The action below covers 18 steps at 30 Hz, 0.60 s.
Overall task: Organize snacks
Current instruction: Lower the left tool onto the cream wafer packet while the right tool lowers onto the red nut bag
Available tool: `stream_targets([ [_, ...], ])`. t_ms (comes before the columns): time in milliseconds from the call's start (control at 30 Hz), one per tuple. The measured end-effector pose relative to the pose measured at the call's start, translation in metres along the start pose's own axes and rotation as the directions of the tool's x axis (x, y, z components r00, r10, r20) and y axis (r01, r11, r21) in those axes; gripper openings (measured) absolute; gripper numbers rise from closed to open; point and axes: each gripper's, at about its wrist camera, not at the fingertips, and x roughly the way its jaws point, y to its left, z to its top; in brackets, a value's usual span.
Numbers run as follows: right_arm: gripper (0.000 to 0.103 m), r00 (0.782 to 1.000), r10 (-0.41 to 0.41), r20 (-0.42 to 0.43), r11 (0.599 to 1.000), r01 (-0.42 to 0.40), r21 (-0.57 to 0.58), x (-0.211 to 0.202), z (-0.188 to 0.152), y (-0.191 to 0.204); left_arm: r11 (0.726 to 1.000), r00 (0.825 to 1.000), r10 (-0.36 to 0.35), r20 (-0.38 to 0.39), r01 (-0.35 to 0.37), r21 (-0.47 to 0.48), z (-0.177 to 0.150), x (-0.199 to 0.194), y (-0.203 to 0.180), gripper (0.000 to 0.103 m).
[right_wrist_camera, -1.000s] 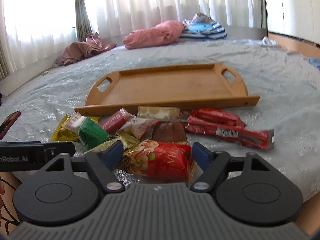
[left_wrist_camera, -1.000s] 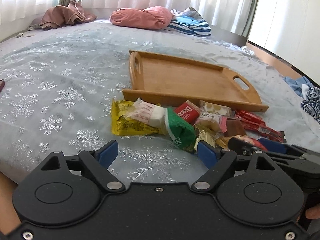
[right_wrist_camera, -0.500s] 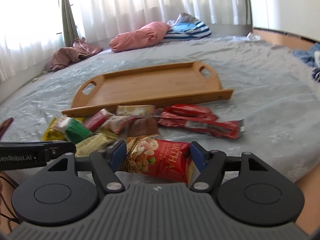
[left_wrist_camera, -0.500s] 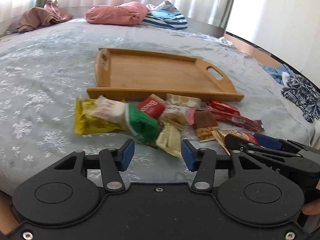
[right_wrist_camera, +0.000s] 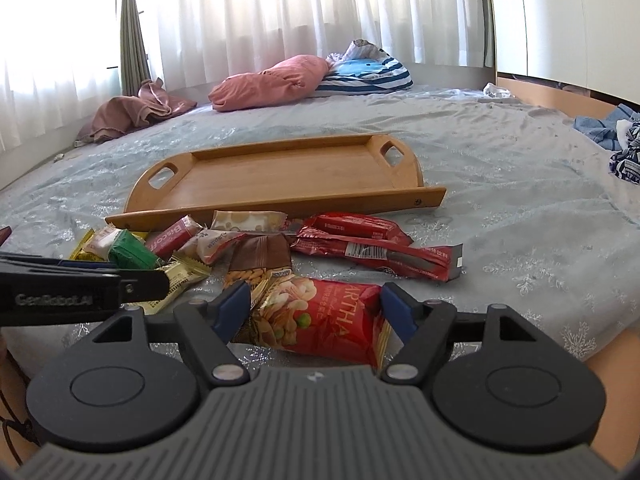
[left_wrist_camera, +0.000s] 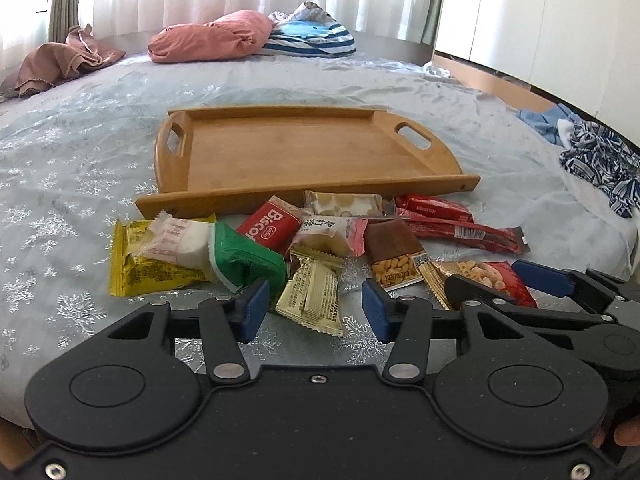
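A wide bed [left_wrist_camera: 100, 128] covered in a pale grey-blue sheet with snowflake print fills the room in front of white curtains [right_wrist_camera: 280, 12], with a pink pillow [left_wrist_camera: 212, 38] and a striped cushion [left_wrist_camera: 316, 40] at its far side. A wooden tray [left_wrist_camera: 296, 152] lies flat and bare mid-bed, and the snack packets are heaped just in front of its near rim. The left gripper [left_wrist_camera: 312, 306] hangs released, its blue pads either side of a cream wafer packet [left_wrist_camera: 314, 294] without touching it, beside a green packet [left_wrist_camera: 244, 258] and a yellow packet [left_wrist_camera: 140, 268]. The right wrist view alone shows the right gripper [right_wrist_camera: 316, 310] spread around a red nut bag [right_wrist_camera: 320, 320], contact unclear. Long red bars [right_wrist_camera: 372, 250] lie near the tray's right corner. Bare sheet spreads to the right, up to the bed's near edge.
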Motion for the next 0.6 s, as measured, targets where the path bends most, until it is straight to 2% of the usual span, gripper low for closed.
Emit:
stream_targets([
  [233,0.088,1.000,0.013,0.001,1.000,-0.013,0.009,0.000,-0.002,0.000,1.000,1.000,0.008,-0.027,-0.008,0.009,-0.003,0.012,-0.001,0.048],
  [500,0.090,1.000,0.003,0.001,1.000,-0.003,0.008,0.002,-0.005,0.001,0.998,0.998,0.055,-0.014,-0.054,0.041,-0.006,0.018,-0.005,0.048],
  [600,0.090,1.000,0.003,0.000,1.000,-0.003,0.007,0.003,-0.006,0.002,0.997,0.998,0.060,-0.015,-0.059,0.041,-0.006,0.019,-0.004,0.040],
])
